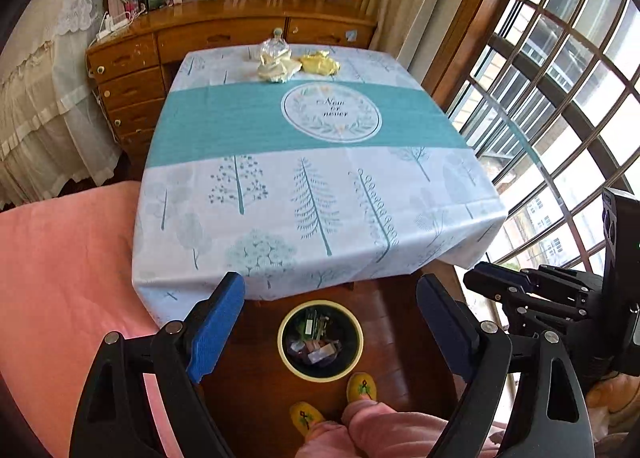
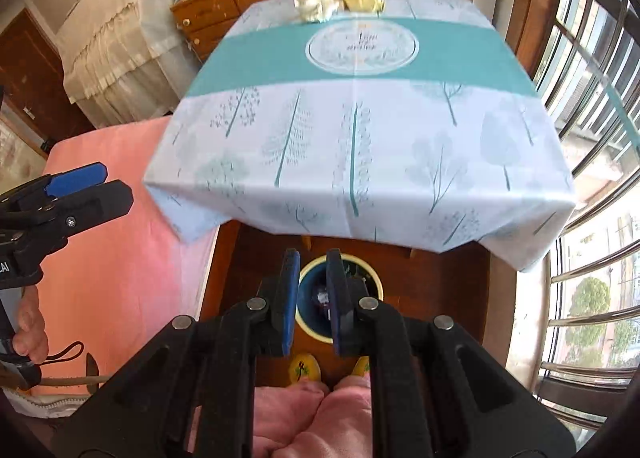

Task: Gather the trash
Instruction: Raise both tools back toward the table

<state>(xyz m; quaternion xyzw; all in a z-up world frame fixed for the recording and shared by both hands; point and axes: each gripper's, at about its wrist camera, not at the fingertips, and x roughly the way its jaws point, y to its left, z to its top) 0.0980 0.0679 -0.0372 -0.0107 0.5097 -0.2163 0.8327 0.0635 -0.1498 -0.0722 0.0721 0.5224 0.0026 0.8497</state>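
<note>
- Left tool [image 1: 332, 306]: fingers spread wide, nothing between them, above the floor.
- Right tool [image 2: 313, 282]: pads nearly pressed together, empty.
- Trash bin [image 1: 320, 372]: yellow-rimmed, dark inside, on the floor under the bench's near edge; holds crumpled wrappers and scraps.
- Bench [image 1: 312, 186]: tree-printed cloth; crumpled yellow wrappers [image 1: 320, 62] and a clear bottle [image 1: 275, 45] at its far edge.
- Pink bed [image 1: 64, 282] at left; person's slippers [image 1: 362, 386] just beside the bin.
</note>
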